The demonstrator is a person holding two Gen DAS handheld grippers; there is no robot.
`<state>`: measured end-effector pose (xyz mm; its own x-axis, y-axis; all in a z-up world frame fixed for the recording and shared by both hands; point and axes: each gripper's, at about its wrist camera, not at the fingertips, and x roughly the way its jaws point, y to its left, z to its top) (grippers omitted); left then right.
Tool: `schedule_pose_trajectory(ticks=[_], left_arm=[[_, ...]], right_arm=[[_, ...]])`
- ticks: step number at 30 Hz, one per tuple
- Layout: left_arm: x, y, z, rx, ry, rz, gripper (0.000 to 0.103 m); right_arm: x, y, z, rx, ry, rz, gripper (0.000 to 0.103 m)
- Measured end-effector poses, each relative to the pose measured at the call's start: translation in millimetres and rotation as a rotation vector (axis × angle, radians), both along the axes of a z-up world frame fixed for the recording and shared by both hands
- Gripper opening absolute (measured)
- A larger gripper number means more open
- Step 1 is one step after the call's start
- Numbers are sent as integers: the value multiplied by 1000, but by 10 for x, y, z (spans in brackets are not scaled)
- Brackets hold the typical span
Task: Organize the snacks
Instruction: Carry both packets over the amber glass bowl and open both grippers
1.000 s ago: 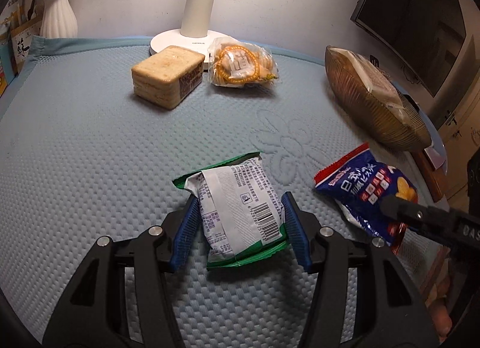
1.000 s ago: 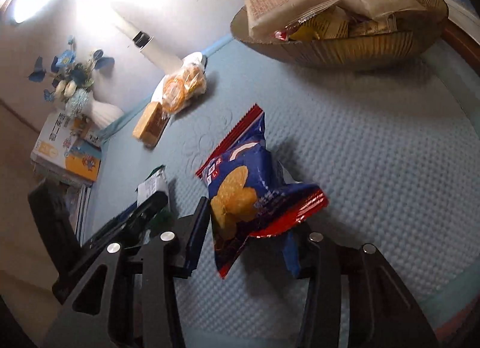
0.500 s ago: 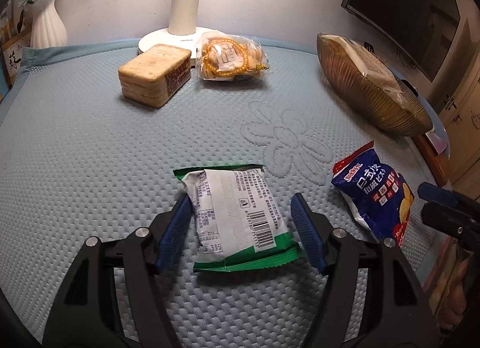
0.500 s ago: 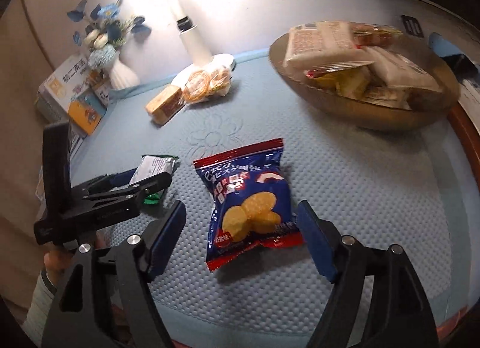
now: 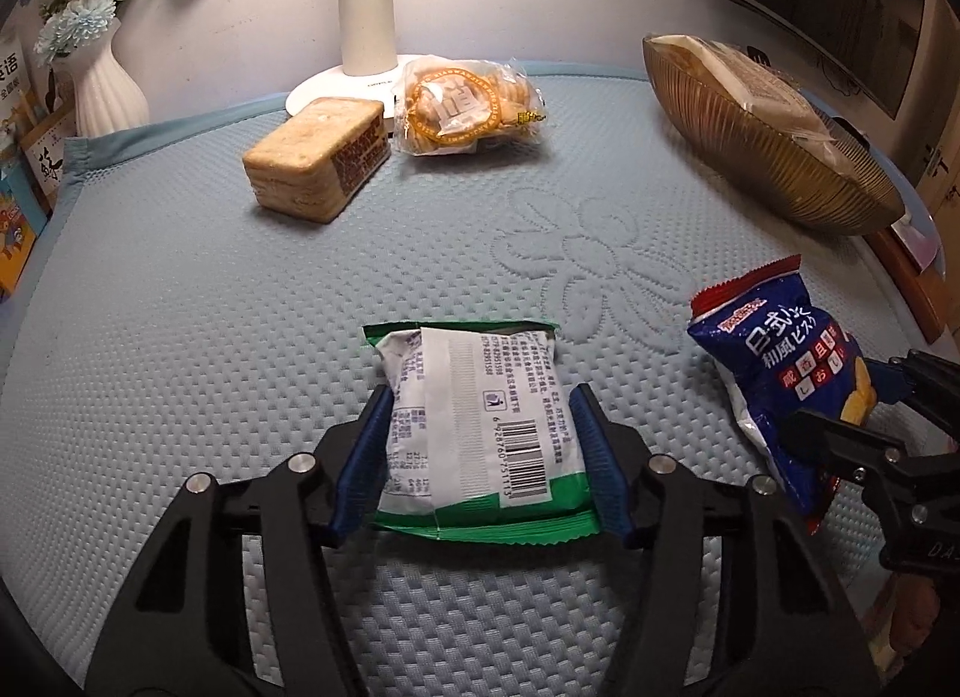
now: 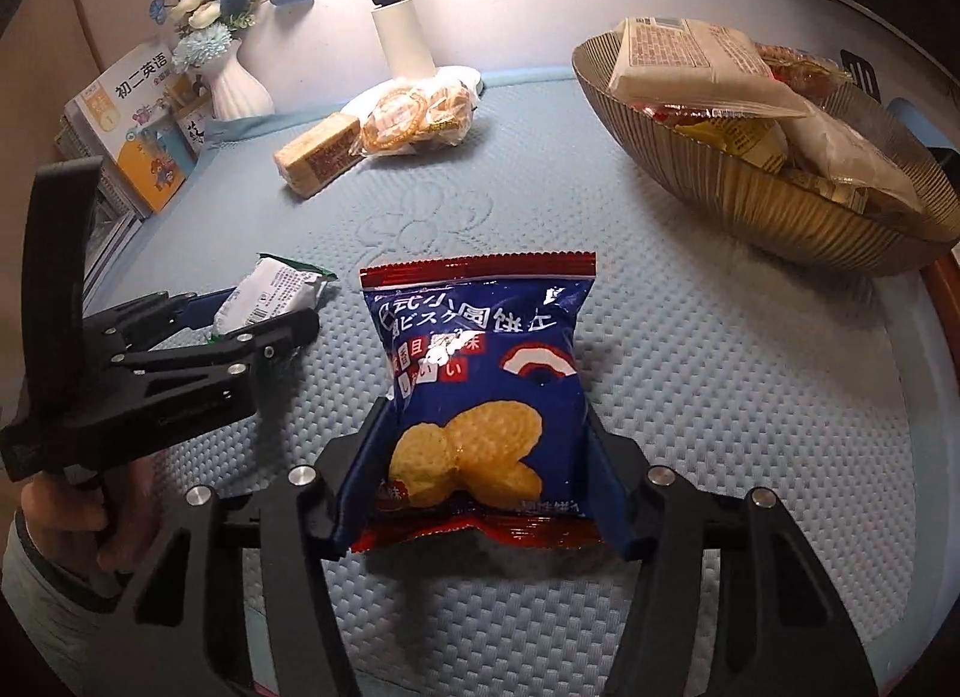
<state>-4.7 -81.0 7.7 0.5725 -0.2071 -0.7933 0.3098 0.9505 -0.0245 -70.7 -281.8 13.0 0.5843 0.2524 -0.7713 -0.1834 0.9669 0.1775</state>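
We hold a gripper in each hand over a blue mat [image 5: 180, 307]. Our left gripper [image 5: 480, 457] has its blue pads [image 5: 363, 463] pressed on both sides of a green pack [image 5: 480, 427], so it is pinching the pack. The pack lies flat on the mat with its white back and bar code facing up. Our right gripper [image 6: 480, 475] is pinching a blue bag [image 6: 480, 391] with red ends and round crackers drawn on it. Its pads touch both sides of the bag, and the bag lies near the front of the mat. In the left view the blue bag [image 5: 780, 373] sits well to the right of the green pack, with the right gripper [image 5: 870, 415] on it. In the right view we see the left gripper [image 6: 264, 331] and the green pack [image 6: 270, 289] to the left, and a hand [image 6: 66, 517] holding the handle. A gold bowl [image 6: 780, 217] full of snacks stands at the far right of the mat. At the back, a brown cracker block [image 5: 318, 156] and a clear bag of round cookies [image 5: 468, 105] lie just beside each other, by the foot of a white lamp [image 5: 366, 6]. A white vase [image 5: 108, 90] with blue flowers and some books [image 6: 132, 114] are at the far left.
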Motion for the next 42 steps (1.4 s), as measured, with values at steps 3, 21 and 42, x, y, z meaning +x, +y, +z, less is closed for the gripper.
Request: schedule_pose_trajectory(ticks=[3,21,42], left_arm=[[-11,-23,7,22,-13,3,53],[-157,-1087,1068,-93,-257,-197,51],[627,-2092,966,-252,-160,-305,72]], right_arm=[[-71,20,21,23,-7,8,56],[-144,-1121,1136,119,-289,-211,55],[871,-2271,1097,152,-189,-429,70]])
